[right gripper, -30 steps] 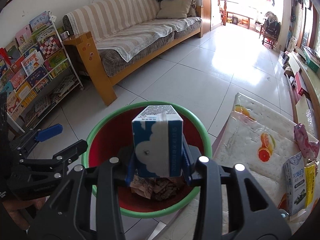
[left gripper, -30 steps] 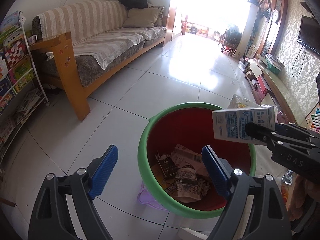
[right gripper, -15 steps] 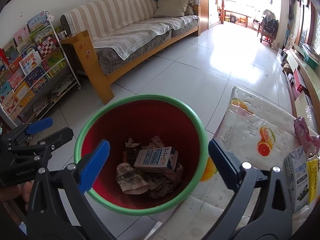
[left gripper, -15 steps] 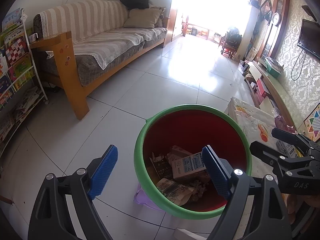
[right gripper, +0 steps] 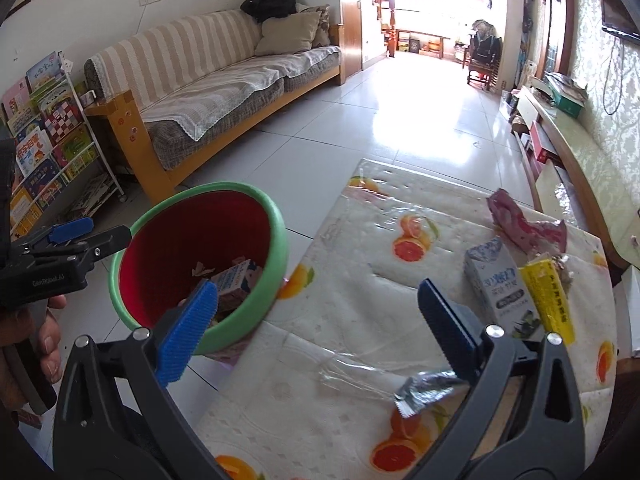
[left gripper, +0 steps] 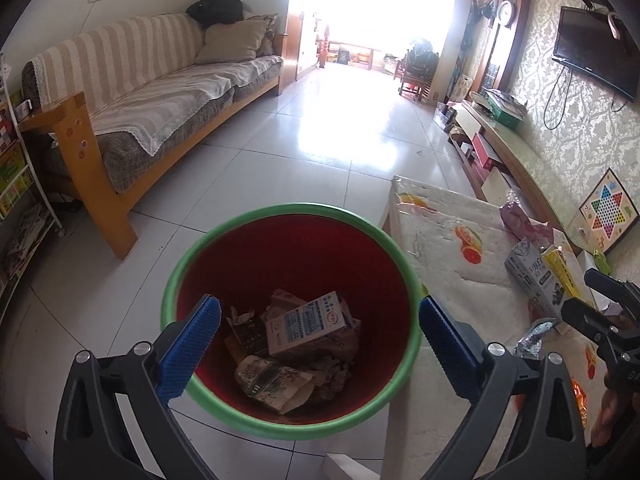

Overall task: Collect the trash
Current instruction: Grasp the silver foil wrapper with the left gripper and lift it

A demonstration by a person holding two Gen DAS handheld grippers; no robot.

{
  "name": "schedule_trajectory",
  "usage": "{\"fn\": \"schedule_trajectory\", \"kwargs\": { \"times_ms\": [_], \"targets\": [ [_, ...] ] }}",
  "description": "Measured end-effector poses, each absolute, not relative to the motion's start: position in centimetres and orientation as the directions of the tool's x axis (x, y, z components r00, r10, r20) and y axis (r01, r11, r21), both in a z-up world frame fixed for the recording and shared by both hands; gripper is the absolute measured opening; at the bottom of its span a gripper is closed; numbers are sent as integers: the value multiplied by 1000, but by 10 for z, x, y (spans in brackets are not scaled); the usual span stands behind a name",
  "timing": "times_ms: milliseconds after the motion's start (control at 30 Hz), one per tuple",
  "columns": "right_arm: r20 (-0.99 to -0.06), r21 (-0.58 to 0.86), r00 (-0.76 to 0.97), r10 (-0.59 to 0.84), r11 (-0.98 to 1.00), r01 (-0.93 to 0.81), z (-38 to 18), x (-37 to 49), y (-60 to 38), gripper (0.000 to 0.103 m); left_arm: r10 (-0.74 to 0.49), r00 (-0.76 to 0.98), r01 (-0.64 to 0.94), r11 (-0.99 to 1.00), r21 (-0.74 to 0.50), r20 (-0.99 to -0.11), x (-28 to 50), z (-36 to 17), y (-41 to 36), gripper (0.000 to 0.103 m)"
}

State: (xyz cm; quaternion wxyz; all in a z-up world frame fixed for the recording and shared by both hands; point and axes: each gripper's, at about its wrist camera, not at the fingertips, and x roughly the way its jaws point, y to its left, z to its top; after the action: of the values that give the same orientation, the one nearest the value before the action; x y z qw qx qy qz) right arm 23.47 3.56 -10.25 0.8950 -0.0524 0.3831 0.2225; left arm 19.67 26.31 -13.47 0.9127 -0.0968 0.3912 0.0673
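Observation:
A red bin with a green rim stands on the floor beside a low table with a fruit-print cover. A milk carton lies inside on crumpled wrappers. My left gripper is open and empty above the bin. My right gripper is open and empty over the table's near edge. On the table lie a blue-and-white carton, a yellow packet, a pink wrapper and a silver foil wrapper.
A striped sofa stands at the left, with a bookshelf nearer. A TV bench runs along the right wall. Tiled floor stretches toward the bright doorway.
My right gripper opened and dropped the milk carton into the bin, then swung right over the table. My left gripper shifted a little but stayed open above the bin.

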Motion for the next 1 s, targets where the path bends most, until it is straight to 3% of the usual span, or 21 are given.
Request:
{"fn": "schedule_trajectory", "kwargs": {
  "times_ms": [500, 1000],
  "targets": [
    [-720, 57, 672, 173, 980, -190, -104, 217, -145, 98, -176, 610, 127, 984, -124, -773, 226, -156, 89, 95],
    [-742, 107, 657, 133, 991, -80, -124, 215, -214, 98, -135, 472, 340, 939, 39, -871, 260, -209, -7, 95]
  ]
}}
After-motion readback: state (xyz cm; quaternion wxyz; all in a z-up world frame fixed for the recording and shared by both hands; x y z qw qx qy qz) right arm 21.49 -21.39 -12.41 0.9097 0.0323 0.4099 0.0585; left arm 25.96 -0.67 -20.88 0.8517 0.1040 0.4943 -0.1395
